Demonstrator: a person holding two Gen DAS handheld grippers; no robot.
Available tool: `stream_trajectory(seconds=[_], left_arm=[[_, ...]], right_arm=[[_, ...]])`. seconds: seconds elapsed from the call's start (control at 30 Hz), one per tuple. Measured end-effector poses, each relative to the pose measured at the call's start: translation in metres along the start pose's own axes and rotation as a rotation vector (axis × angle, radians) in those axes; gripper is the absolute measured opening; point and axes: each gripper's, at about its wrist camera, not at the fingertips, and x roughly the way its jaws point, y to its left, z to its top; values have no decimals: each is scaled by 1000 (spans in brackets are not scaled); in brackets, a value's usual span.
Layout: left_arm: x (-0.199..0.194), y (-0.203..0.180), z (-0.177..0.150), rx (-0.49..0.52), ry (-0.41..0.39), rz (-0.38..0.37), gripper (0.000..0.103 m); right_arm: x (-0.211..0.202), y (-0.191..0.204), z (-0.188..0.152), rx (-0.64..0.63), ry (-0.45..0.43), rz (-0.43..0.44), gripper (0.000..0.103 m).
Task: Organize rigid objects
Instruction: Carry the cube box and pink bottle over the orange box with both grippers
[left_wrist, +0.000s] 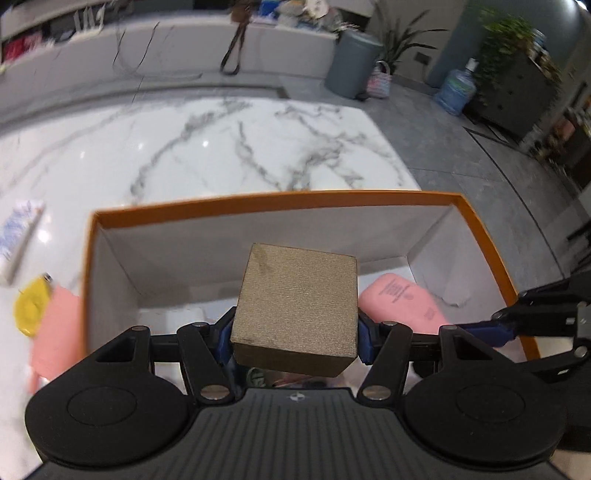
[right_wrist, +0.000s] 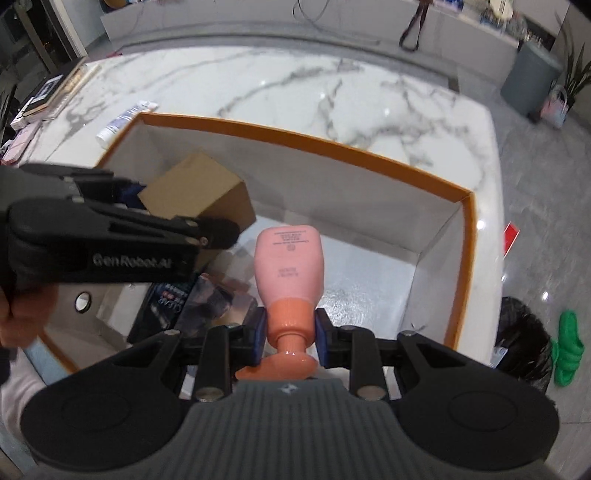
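So in the left wrist view we've got the left gripper clamped on a brown cardboard box, blue pads pressed against both its sides, held up over the big orange-rimmed box that sits on the marble table. A pink bottle shows just past the cardboard box, toward the orange box's right wall, with the right gripper coming in from that side. Outside the left wall, still on the table, we can see a yellow thing, something pink touching it, and a white tube further up the left edge. So our guess is there's sorting left to do.

Right wrist view: the right gripper is closed on the pink bottle's orange neck, bottle pointing away from us, hanging over the inside of the orange box. The left gripper with the cardboard box sits just beside it on the left. Down in the near left corner there are already a few items, a dark packet among them, too blurry to name properly.

Room-wise, the far right half of the orange box floor looks bare, so we reckon both things can go down there. The two grippers are close together though, and the walls look tall, so whichever lowers first probably needs to mind the other one and the rim.
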Motion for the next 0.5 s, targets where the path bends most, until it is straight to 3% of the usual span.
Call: stream_trajectory(seconds=[0.3,0.4,0.5], left_arm=[[28,-1,2,-37,22,19,69],[34,2,4,-86,61,-11,70],[42,3,8,-112,101,23,70]], right_arm=[[33,-22,16,63,72,29,26],[38,-24,17,72,71,25,26],[39,-27,21,92,66,26,26]])
